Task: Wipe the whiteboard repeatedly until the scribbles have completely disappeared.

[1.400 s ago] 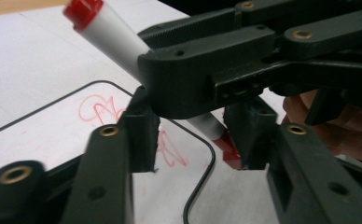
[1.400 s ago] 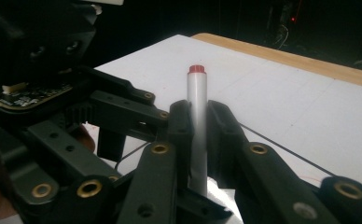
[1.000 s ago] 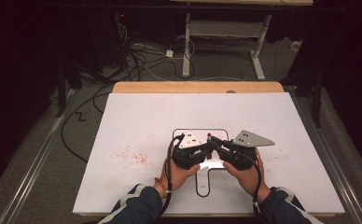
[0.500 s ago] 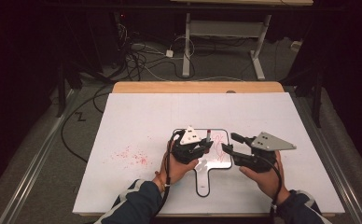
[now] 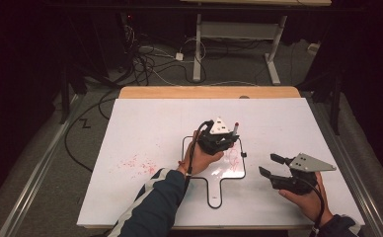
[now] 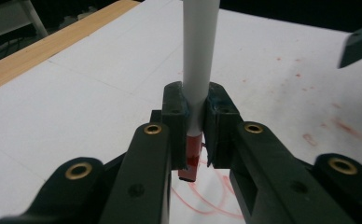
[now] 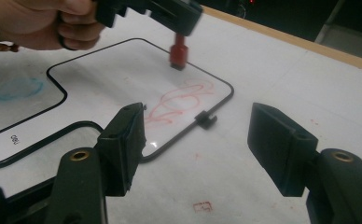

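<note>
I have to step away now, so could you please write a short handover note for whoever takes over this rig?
Left gripper: shut on the red marker, held upright above the small whiteboard.
Right gripper: jaws have just been opening, nothing between them, off to the board's right.
Done: red scribbles are on the board.
Left: probably more drawing or wiping; I can't tell which.

A person works with two hand-held tools, each black and matte. The left tool (image 5: 227, 138) carries a grey three-cornered plate dotted with small holes, as does the right tool (image 5: 270, 165). Brass-ringed rivets stud the jaw arms; the pads are blocky black rectangles. A black cable trails from each. The left sleeve (image 5: 152, 205) is dark blue with a white stripe.
</note>
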The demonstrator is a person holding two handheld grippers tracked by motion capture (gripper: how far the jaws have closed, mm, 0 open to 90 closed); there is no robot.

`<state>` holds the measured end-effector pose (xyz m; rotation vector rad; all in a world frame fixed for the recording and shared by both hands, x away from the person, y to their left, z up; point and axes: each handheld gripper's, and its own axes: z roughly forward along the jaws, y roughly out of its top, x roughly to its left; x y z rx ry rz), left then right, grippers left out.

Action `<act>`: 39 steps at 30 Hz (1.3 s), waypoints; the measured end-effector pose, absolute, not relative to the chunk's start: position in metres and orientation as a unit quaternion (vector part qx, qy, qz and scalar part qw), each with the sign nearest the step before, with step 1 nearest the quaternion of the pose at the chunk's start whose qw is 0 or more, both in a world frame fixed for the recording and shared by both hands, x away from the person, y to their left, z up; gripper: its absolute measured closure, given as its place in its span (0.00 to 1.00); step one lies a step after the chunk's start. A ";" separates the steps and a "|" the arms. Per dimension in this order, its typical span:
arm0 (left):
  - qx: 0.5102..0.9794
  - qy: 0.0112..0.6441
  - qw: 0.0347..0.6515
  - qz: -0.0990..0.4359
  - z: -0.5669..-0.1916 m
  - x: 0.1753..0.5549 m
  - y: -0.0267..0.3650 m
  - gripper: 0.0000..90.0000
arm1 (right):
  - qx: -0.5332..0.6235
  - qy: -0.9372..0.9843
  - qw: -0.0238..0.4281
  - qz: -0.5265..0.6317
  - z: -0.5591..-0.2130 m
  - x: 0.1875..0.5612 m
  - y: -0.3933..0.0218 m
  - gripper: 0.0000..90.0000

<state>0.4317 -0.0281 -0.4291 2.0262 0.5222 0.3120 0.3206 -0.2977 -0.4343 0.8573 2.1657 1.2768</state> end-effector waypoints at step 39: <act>0.845 0.234 0.460 0.141 -0.457 0.472 -0.049 0.87 | 0.294 0.818 0.219 0.443 -0.445 0.309 -0.295 0.39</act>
